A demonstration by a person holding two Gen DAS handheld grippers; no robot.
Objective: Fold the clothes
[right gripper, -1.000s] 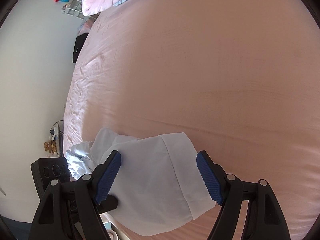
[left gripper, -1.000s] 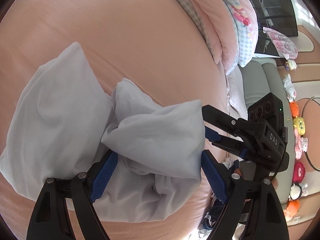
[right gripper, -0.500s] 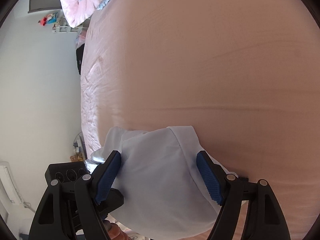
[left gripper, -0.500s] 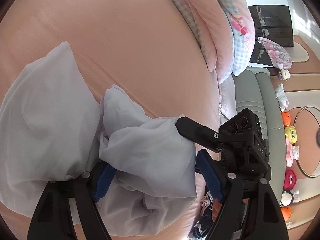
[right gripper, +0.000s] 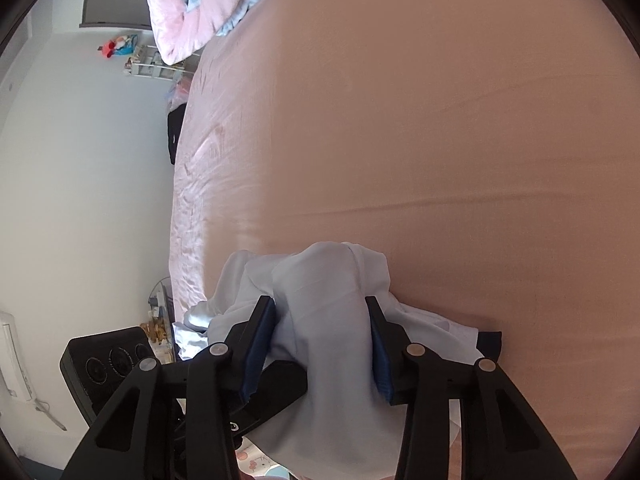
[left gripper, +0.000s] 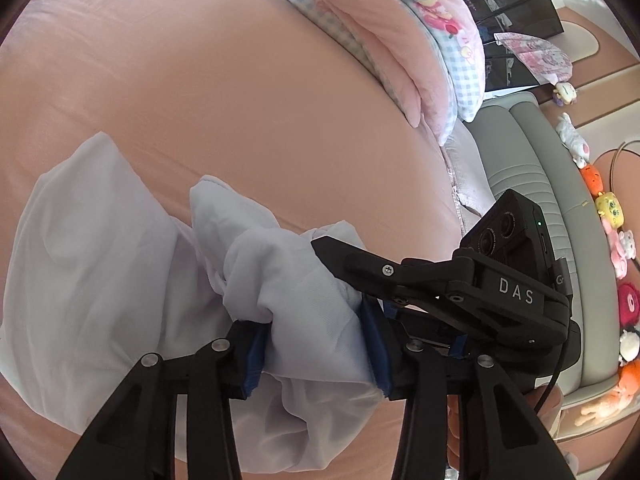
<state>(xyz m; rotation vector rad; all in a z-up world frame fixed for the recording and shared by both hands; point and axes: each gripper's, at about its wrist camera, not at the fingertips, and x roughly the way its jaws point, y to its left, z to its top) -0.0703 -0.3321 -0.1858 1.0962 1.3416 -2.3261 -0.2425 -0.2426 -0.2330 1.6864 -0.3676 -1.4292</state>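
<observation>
The folding has only just begun. A thin white shirt (left gripper: 92, 264) lies bunched up on the near part of a big pink bed (left gripper: 240, 92), and it is not flat or neat at all. The left tongs (left gripper: 316, 344) are closing on a puffy bunch of the white cloth, and the blue pads look like they press into it on both sides, so I think they are pinching it. The right tongs (right gripper: 322, 344) are also closing, with another fold of the same shirt between the blue pads, and the cloth bulges up between them, so they seem to pinch it too. In the left view the right tongs show up just to the right, very near the left ones, so both grab the shirt close together at its near edge. The rest of the shirt spreads out to the left in soft lumps. I cannot tell which part is a sleeve or a hem. A pile of pink and blue checked bedding (left gripper: 400, 40) sits at the far end of the bed, well apart from the shirt. No fold is done yet, I think. The shirt needs to be spread flat first, then folded over and made tidy.
</observation>
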